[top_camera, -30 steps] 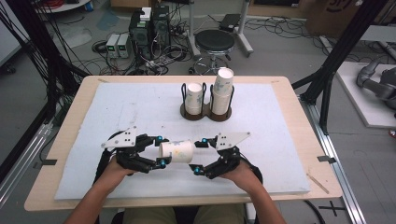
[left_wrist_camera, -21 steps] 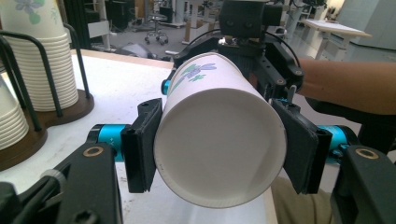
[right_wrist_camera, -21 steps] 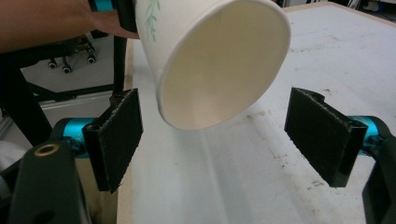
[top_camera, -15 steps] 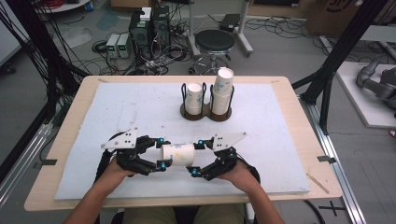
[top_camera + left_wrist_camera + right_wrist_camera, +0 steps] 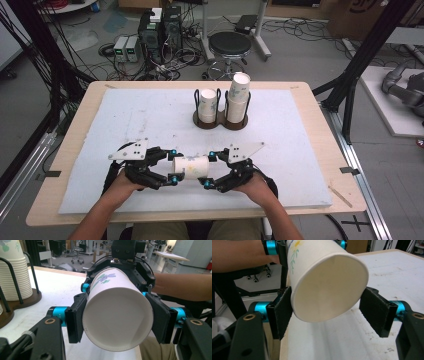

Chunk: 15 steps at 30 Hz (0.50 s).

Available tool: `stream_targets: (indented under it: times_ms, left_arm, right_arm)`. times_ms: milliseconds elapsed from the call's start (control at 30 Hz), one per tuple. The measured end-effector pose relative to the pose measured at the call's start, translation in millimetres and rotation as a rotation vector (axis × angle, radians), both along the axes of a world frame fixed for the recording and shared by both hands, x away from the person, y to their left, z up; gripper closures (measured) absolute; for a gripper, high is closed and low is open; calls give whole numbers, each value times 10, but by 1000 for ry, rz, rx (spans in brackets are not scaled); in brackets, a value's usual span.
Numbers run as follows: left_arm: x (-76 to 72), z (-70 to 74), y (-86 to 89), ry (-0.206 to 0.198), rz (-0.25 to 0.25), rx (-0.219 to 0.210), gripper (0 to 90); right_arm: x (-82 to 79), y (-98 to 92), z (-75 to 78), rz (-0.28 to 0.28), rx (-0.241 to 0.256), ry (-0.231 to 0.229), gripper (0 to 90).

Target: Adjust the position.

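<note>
A white paper cup (image 5: 191,167) lies on its side in the air near the table's front edge, held between both grippers. My left gripper (image 5: 173,165) is shut on its left end; in the left gripper view both pads press the sides of the cup (image 5: 117,315), whose base faces the camera and which has a purple flower print. My right gripper (image 5: 208,169) stands around the right end. In the right gripper view the cup (image 5: 329,287) has a yellow flower print. The left pad (image 5: 283,312) touches it and the right pad (image 5: 377,315) stands clear. Whether this is one cup or two I cannot tell.
A dark wire cup holder (image 5: 220,124) stands at the middle back of the white mat (image 5: 125,115), with a short cup stack (image 5: 207,102) and a taller one (image 5: 240,90). In the left gripper view the stack (image 5: 12,272) is close at the left.
</note>
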<state>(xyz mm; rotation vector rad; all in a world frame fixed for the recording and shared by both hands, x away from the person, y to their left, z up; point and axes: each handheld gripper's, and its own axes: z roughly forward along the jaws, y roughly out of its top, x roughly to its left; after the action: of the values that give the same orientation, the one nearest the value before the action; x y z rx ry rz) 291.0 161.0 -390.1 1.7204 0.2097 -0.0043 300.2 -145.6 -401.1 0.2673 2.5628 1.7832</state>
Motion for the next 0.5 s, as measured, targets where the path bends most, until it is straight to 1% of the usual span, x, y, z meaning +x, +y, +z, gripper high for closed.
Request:
stream_targets:
  times_ms: [167, 267, 400, 500]
  left_arm:
    - [0, -15, 14, 16, -3, -8, 371]
    - [0, -18, 15, 17, -4, -7, 370]
    - [1, -23, 14, 20, -1, -6, 369]
    - [4, -26, 15, 39, 13, 1, 363]
  right_arm:
    - [-5, 0, 4, 10, 10, -9, 324]
    - [-4, -3, 7, 12, 5, -19, 339]
    - [-6, -3, 6, 11, 0, -18, 350]
    - [-2, -10, 5, 8, -7, -19, 349]
